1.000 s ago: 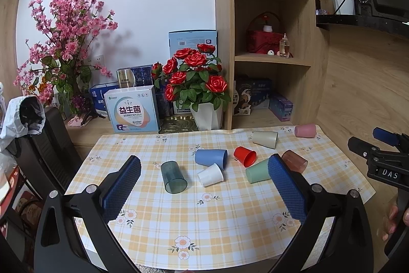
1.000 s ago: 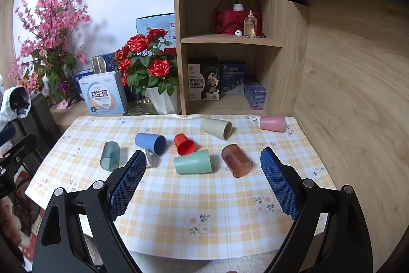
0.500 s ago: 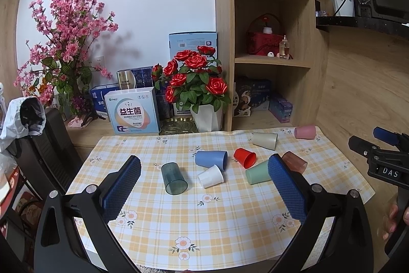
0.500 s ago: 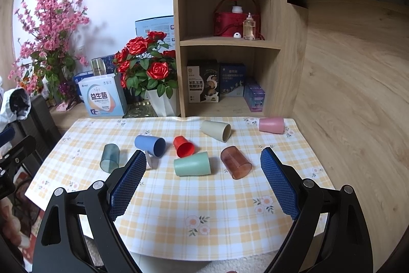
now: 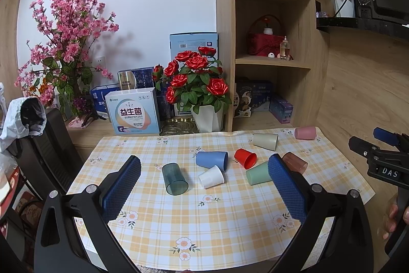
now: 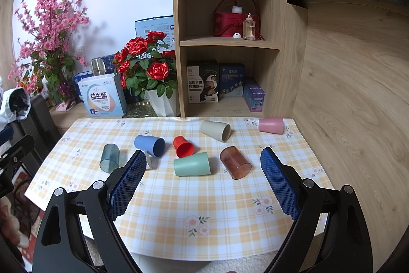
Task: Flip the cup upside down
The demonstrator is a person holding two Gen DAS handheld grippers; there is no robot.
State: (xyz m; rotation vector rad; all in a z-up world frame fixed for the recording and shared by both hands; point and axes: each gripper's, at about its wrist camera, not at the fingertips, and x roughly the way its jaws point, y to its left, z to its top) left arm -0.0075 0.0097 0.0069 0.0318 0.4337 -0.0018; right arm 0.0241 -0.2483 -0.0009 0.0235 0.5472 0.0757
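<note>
Several cups lie on their sides on the checked tablecloth: a clear teal cup, a blue cup, a white cup, a red cup, a green cup, a clear brown cup, a beige cup and a pink cup. My left gripper is open and empty, held above the table's near side. My right gripper is open and empty, with the green cup and the brown cup ahead between its fingers.
A white pot of red roses and a white box stand behind the table. A wooden shelf unit rises at the back right. A black chair stands at the table's left. The right gripper shows at the far right of the left wrist view.
Both views have shifted slightly; the table and cups sit a touch lower in frame. No cup has moved. Both grippers stay open.
</note>
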